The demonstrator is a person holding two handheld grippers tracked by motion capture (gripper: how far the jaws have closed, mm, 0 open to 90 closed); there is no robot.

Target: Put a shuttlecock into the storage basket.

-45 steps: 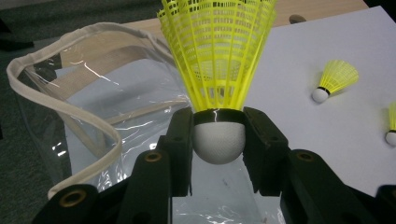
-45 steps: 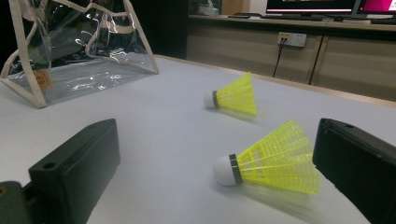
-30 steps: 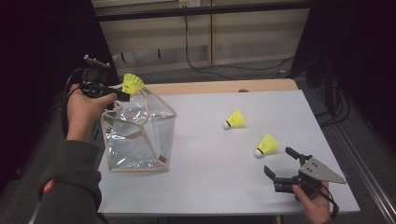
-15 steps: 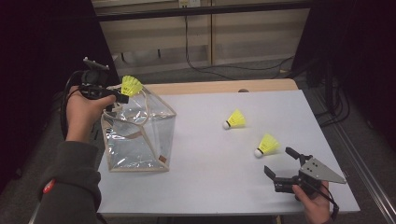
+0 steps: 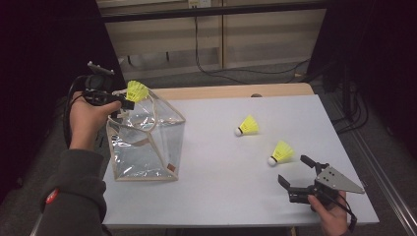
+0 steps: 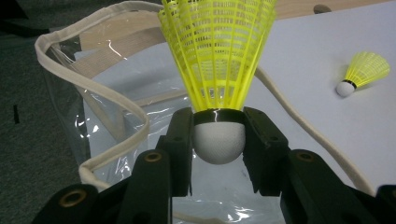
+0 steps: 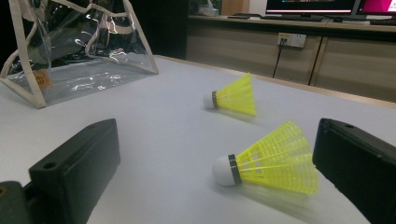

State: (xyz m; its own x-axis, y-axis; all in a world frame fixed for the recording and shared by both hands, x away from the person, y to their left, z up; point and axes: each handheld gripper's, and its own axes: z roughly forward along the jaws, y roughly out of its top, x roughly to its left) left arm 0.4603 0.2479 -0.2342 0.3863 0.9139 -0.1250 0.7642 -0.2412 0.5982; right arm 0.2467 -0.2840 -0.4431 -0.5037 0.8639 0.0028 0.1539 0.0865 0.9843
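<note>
Tongs in the person's left hand, the left tongs (image 5: 129,104), are clamped on the white cork head of a yellow shuttlecock (image 5: 136,91), whose plastic skirt stands out past the jaw tips. In the left gripper view that shuttlecock (image 6: 218,70) sits squarely between the two black jaws, with the clear plastic bag (image 6: 93,116) just beyond and below them, its cream-trimmed rim open. From above, the tongs hold the shuttlecock over the near corner of the bag (image 5: 147,142), which stands on the white tabletop (image 5: 221,177). The right tongs (image 5: 299,172) rest low on the tabletop, jaws spread wide and gripping nothing. Just ahead of them lies a second shuttlecock (image 7: 268,158), cork toward the left jaw; a third shuttlecock (image 7: 233,95) lies farther beyond.
</note>
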